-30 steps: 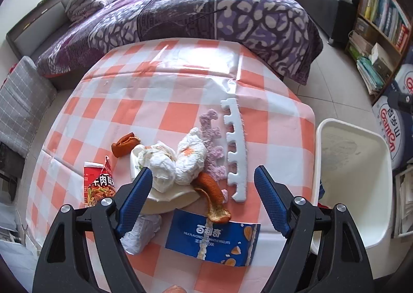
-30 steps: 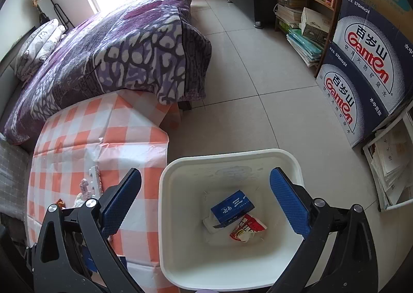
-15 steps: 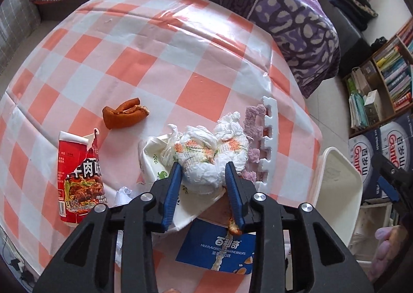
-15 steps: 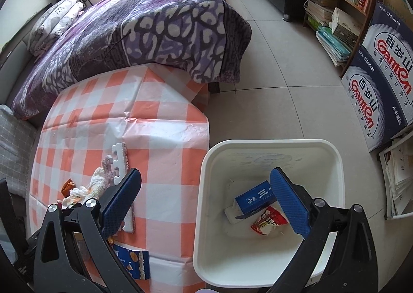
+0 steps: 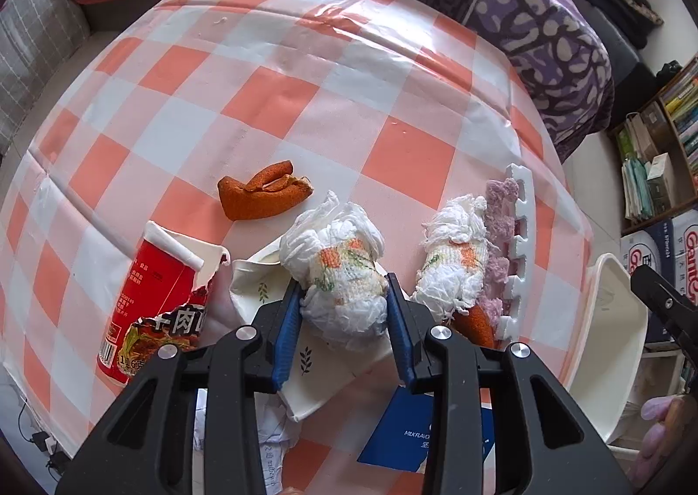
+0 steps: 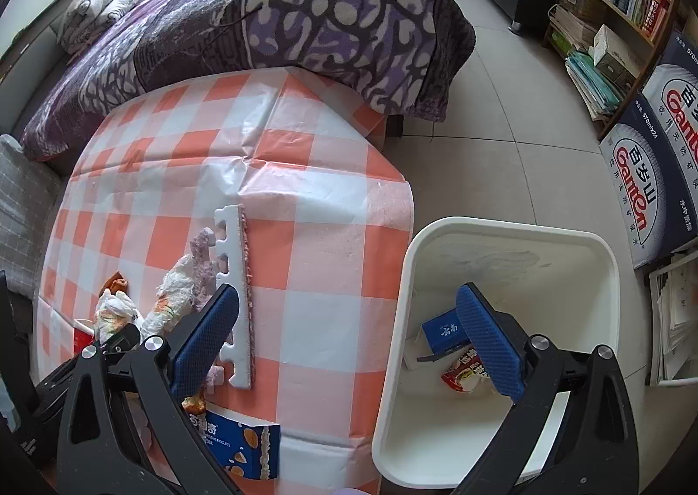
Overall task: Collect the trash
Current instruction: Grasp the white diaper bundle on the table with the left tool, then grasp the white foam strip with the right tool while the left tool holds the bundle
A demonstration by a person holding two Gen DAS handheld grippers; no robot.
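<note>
Table (image 5: 270,71): far half bare, trash crowded at the near edge. Bin (image 6: 514,233) just beside its corner; only the right view shows boxes inside. Right gripper (image 6: 349,342) jaws spread, empty. Left gripper (image 5: 344,320) pinches the tissue wad (image 5: 340,276) above a paper cup (image 5: 314,368).

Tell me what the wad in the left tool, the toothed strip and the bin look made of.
Wad: soft printed tissue, crumpled, matte. Strip: white foam, likely, with cut teeth and a fuzzy purple face. Bin: smooth white plastic, slightly glossy.
</note>
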